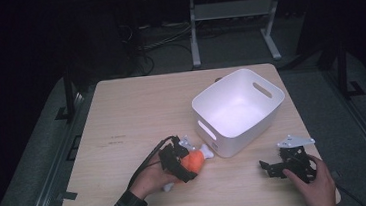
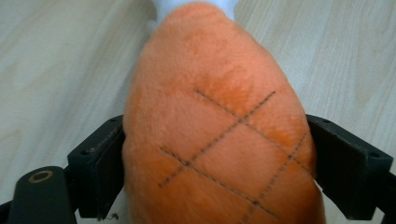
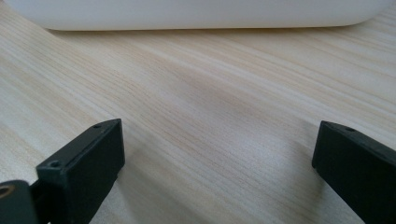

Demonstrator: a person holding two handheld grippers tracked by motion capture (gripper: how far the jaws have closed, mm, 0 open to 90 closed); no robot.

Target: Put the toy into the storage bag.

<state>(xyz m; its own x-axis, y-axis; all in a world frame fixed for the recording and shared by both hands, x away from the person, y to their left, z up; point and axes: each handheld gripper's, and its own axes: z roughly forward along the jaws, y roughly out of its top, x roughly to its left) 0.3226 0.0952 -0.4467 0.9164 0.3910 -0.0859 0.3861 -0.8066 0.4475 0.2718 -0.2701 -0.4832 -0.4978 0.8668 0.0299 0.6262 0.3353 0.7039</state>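
Orange plush [image 2: 219, 140] clamped in left tongs [image 1: 178, 159] near tabletop front edge; right tongs [image 1: 281, 162] apart, idle. Soft fur may slip, snag bin [image 1: 272, 108] rim.

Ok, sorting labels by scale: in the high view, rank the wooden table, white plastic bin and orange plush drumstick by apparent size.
1. Light wooden table
2. White plastic bin
3. Orange plush drumstick, partly hidden by the left hand-held gripper

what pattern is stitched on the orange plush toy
A dark criss-cross of stitched lines on the orange plush drumstick toy, clearest in the left gripper view.
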